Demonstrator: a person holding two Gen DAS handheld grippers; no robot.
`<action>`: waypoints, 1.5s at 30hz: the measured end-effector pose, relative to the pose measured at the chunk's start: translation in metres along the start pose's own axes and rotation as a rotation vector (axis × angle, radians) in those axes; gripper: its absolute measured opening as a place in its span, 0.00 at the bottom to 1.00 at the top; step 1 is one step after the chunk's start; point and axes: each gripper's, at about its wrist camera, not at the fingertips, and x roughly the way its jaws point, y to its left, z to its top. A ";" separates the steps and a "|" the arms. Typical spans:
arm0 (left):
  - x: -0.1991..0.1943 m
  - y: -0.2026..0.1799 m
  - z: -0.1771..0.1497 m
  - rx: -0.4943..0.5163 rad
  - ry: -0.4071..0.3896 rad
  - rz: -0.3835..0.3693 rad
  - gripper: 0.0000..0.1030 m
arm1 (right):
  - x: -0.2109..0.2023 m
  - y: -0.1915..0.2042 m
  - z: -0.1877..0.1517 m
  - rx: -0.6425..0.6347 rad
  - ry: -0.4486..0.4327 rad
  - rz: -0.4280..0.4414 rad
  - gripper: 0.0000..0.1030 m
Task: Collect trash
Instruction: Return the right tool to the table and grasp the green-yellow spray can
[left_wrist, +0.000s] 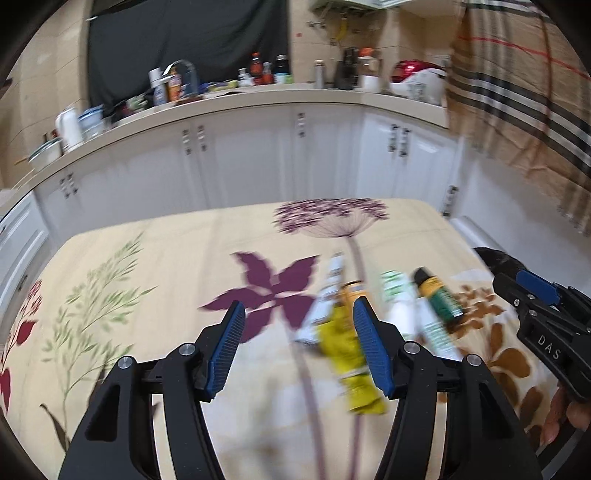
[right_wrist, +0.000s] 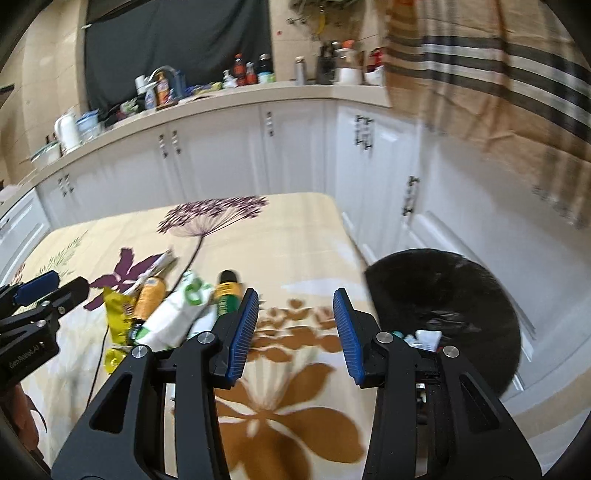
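A heap of trash, a yellow wrapper (left_wrist: 347, 354) and a green can (right_wrist: 227, 295) among it, is seen on the floral table (right_wrist: 295, 229), near its right side. Both the left gripper (left_wrist: 299, 347) and right gripper (right_wrist: 295, 332) are held spread and empty. The wrapper is best pinched low, then carried past the table edge to the black bin (right_wrist: 443, 306) just beside it.

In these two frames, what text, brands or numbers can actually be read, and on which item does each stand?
"DAS": on the right tongs' black body, seen from the left wrist.
"GenRobot.AI": on the left tongs' black body, seen from the right wrist; faint.
Trash wrappers, the green spray can and the countertop bottles: print too blurred to read.
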 end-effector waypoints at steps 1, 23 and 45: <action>0.000 0.008 -0.002 -0.011 0.003 0.012 0.58 | 0.002 0.004 0.000 -0.007 0.005 0.004 0.40; 0.011 0.052 -0.019 -0.090 0.071 0.044 0.59 | 0.057 0.038 0.006 -0.081 0.178 0.051 0.24; 0.018 -0.021 -0.026 -0.006 0.120 -0.057 0.62 | 0.001 -0.013 -0.005 0.001 0.063 0.021 0.23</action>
